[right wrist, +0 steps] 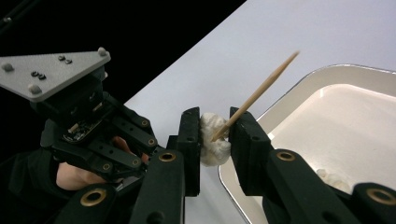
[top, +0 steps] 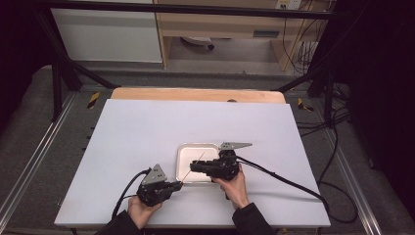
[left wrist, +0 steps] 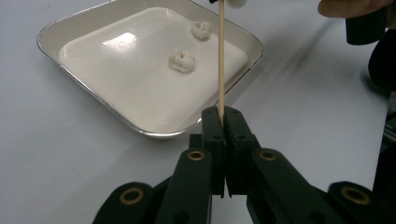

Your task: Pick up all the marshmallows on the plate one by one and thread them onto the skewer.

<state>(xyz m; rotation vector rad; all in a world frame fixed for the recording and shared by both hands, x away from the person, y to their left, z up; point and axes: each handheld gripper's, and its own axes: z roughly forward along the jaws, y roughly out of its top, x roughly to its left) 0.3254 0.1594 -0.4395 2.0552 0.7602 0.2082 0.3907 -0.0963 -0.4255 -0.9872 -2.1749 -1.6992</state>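
Over the tray [top: 182,149], your left hand-held gripper [left wrist: 223,119] clamps the skewer [left wrist: 221,56] steady, so your right hand-held gripper [right wrist: 215,133], gripping the marshmallow [right wrist: 212,140], can thread it.

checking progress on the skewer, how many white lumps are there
3: two loose in the tray, one nearer and one farther, and one in the right claw, at the skewer's tip.

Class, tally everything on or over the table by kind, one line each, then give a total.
White lumps: 3 (two in the tray, one on the stick)
Wooden stick: 1
Tray: 1
Grippers: 2 (left gripper, right gripper)
Total: 7
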